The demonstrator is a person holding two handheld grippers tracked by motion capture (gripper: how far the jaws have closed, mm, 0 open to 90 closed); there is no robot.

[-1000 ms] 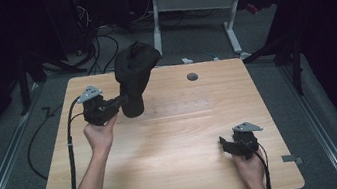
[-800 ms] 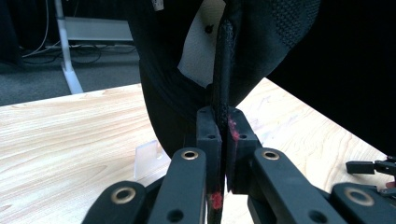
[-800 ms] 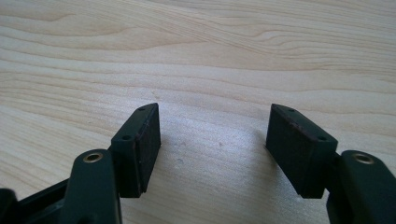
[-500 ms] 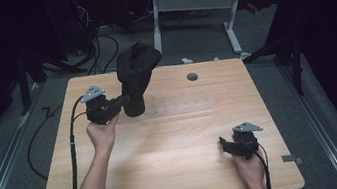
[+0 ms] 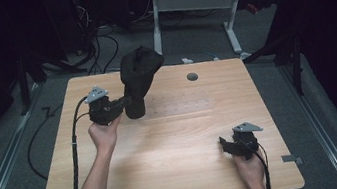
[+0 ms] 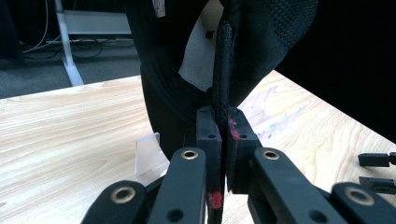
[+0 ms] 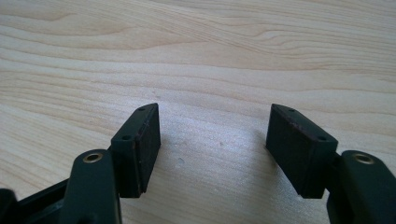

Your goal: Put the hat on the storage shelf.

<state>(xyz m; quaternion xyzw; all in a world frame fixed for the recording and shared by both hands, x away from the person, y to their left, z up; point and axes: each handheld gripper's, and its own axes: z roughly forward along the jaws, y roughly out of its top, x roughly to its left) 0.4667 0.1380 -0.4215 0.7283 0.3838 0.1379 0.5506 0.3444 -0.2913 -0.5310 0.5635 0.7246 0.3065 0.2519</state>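
black fabric bag [image 5: 138,79] looks soft, light and floppy; left gripper [image 6: 223,140] pinches its corded seam, a sound hold; right gripper [image 7: 212,149] gapes wide over the table [image 7: 210,56].

table [image 5: 174,144]: light wood, with wavy grain lines.
round hole cover [image 5: 192,77]: small and grey, set in the table top near the far edge, at about 1 o'clock from the table's middle.
clear plastic piece [image 6: 150,150]: small and see-through, standing on the table.
white desk frame [image 5: 193,5]: on the floor past the table, at 12 o'clock.
black cables [image 5: 98,44]: lying on the grey floor at 11 o'clock.
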